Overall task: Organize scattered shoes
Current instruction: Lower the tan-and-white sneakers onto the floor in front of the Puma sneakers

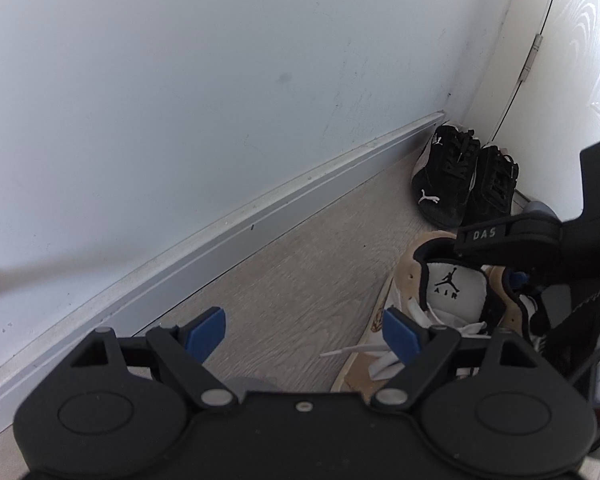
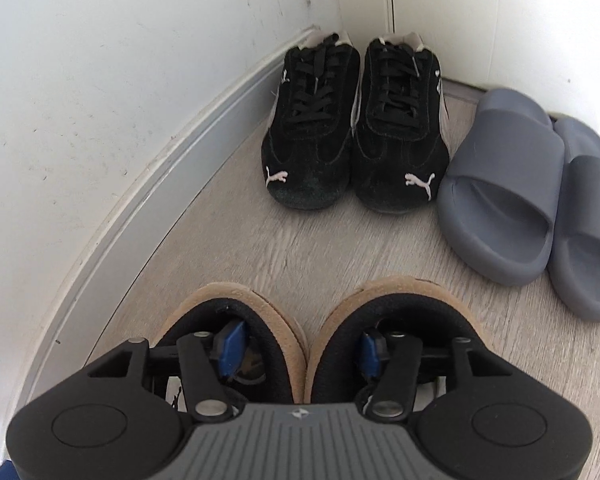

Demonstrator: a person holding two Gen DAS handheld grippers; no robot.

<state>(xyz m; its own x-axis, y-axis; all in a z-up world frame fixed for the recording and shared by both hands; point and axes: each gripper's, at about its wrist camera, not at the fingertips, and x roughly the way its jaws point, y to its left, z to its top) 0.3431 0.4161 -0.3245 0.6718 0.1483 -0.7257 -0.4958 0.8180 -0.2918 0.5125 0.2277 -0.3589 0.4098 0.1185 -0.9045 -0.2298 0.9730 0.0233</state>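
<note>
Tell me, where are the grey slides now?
In the right wrist view the grey slides lie on the floor at the right, beside the black sneakers in the corner.

corner pair point(image 2: 354, 128) at my 12 | slides point(image 2: 540, 200) at 2, beside it | near pair point(image 2: 308, 332) at 6, 1 finger in each

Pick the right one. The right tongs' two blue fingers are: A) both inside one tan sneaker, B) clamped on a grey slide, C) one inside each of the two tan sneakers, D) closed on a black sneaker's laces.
C: the right tongs have one blue finger in each tan sneaker's collar, straddling the two inner walls; the grey slides and black sneakers lie untouched ahead.
</note>
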